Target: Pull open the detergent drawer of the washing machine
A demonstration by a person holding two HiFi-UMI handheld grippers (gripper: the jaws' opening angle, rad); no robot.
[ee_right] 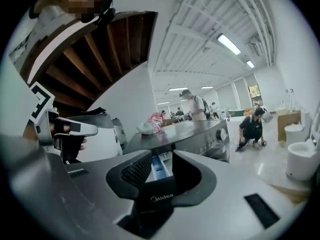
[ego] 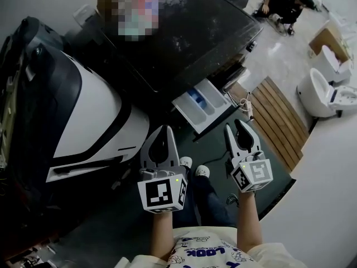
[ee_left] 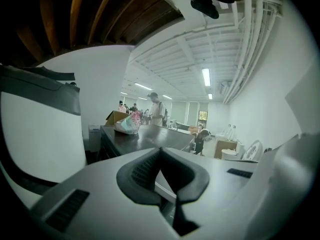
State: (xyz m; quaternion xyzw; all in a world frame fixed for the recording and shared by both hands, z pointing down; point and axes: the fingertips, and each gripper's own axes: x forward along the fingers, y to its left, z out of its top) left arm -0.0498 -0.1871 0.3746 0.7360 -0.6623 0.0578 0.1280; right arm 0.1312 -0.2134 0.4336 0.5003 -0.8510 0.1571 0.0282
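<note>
Two grippers are in your hands, side by side low in the head view, both pointing toward the washing machine [ego: 189,38]. Your left gripper [ego: 166,128] has its jaws closed tip to tip, with nothing between them. Your right gripper [ego: 237,124] has its jaws partly apart and grips nothing. Through their gap, the right gripper view shows the detergent drawer [ee_right: 160,169].

The detergent drawer [ego: 202,106] is pulled out from the front of the dark-topped machine. It is a white tray with a blue compartment inside, and its dark front panel carries the word Midea. It lies just beyond the tips of your right gripper, slightly to their left. From the head view I cannot tell whether they touch.

To the right, a slatted wooden platform [ego: 279,119] lies on the floor.
</note>
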